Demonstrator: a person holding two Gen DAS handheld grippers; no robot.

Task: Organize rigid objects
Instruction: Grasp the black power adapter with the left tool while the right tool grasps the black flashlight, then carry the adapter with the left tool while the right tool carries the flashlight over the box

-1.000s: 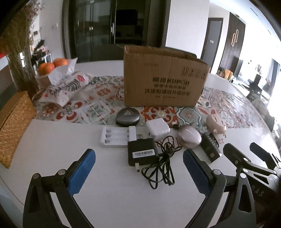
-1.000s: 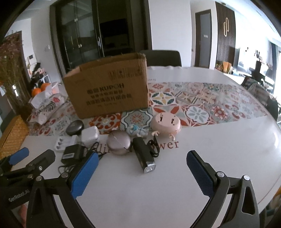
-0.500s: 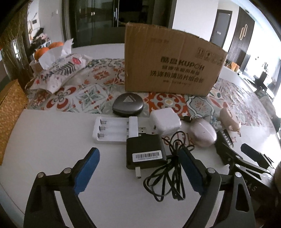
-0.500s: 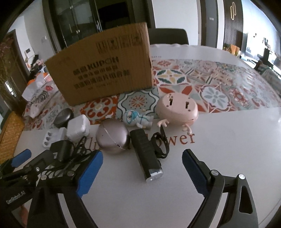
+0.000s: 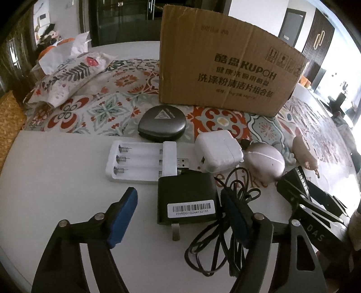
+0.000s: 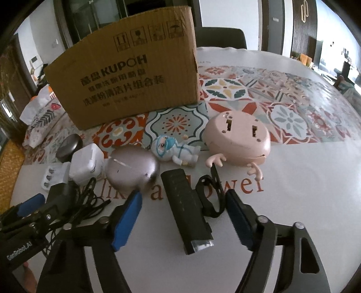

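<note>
Both grippers have dropped closer, jaws closing but still apart: left gripper (image 5: 178, 215) straddles the black charger (image 5: 186, 198), right gripper (image 6: 183, 216) the bike light (image 6: 187, 209), mid-frame. White table (image 6: 304, 184), patterned runner (image 6: 282, 108), cardboard box (image 6: 126, 83) behind.

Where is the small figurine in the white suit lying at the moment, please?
In the right wrist view the figurine lies on its side at the patterned mat's near edge, between the grey round case and the pink round gadget, in front of the cardboard box.

White round table (image 6: 315, 180), patterned runner (image 6: 282, 94), dark glass cabinet (image 5: 126, 20) behind — bright daylight at right
</note>
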